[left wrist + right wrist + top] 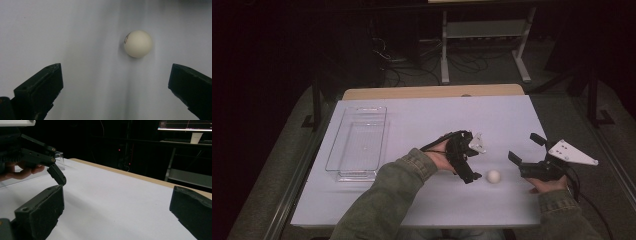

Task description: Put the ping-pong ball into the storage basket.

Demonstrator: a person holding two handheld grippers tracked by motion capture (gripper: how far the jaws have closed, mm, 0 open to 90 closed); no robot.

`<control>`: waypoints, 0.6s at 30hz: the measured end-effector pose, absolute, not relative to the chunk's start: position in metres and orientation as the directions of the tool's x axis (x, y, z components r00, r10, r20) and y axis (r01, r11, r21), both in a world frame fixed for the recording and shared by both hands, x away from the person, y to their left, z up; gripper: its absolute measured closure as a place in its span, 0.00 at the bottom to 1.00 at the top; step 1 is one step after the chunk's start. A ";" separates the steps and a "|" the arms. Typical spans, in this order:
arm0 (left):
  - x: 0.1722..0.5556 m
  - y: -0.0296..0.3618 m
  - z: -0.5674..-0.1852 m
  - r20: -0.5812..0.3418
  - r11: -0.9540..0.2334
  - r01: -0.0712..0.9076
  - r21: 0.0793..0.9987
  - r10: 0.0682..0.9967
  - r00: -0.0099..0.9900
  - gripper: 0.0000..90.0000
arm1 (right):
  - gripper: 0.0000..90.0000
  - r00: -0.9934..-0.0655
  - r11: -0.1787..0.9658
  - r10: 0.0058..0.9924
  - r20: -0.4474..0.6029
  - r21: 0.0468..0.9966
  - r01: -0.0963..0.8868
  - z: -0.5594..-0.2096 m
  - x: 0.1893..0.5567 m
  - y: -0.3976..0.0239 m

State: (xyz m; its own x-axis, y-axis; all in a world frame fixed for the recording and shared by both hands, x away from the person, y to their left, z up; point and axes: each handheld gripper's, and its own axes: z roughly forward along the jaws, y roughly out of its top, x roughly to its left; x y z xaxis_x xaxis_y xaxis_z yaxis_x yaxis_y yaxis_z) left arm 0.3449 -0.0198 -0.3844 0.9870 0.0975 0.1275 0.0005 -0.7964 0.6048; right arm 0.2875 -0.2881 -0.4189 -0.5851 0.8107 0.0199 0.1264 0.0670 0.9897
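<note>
Reaching for the small white round ball (493,176) on the white table sheet (422,125), just beside the left gripper (468,161), jaws wide apart, untouched. Right gripper (524,152) nearby, jaws likewise apart. Next, probably: lowering, straddling the ball, closing gently.

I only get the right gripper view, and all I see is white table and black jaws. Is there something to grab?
Observer: Yes, a small white ball lies on the table, between the two grippers.
Operator: Who is closer to it?
Observer: The left gripper. In its own view the ball sits just ahead of its open jaws, a bit toward the right-hand one.
Operator: Is it touching the ball?
Observer: No, there is bare table between the jaws and the ball.
Operator: Where could the ball go?
Observer: A clear plastic tray stands on the person's left part of the table, with nothing in it.
</note>
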 end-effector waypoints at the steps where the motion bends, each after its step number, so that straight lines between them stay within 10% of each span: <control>1: 0.345 -0.020 -0.385 0.126 -0.796 0.000 0.605 0.096 0.987 0.00 | 0.00 -0.585 0.067 0.811 0.020 0.990 0.126 -0.419 0.288 -0.288; 18: 0.346 -0.033 -0.392 0.121 -0.797 -0.016 0.604 0.072 0.990 0.00 | 0.00 -0.585 0.072 0.811 0.016 0.989 0.126 -0.419 0.288 -0.288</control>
State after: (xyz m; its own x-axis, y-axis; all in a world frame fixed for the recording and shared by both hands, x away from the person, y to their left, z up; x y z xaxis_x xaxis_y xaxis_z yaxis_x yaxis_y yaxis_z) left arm 0.3458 -0.0335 -0.3922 0.9900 0.0723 0.1208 -0.0155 -0.7967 0.6042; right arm 0.2877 -0.2881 -0.4190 -0.5854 0.8106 0.0158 0.1260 0.0717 0.9894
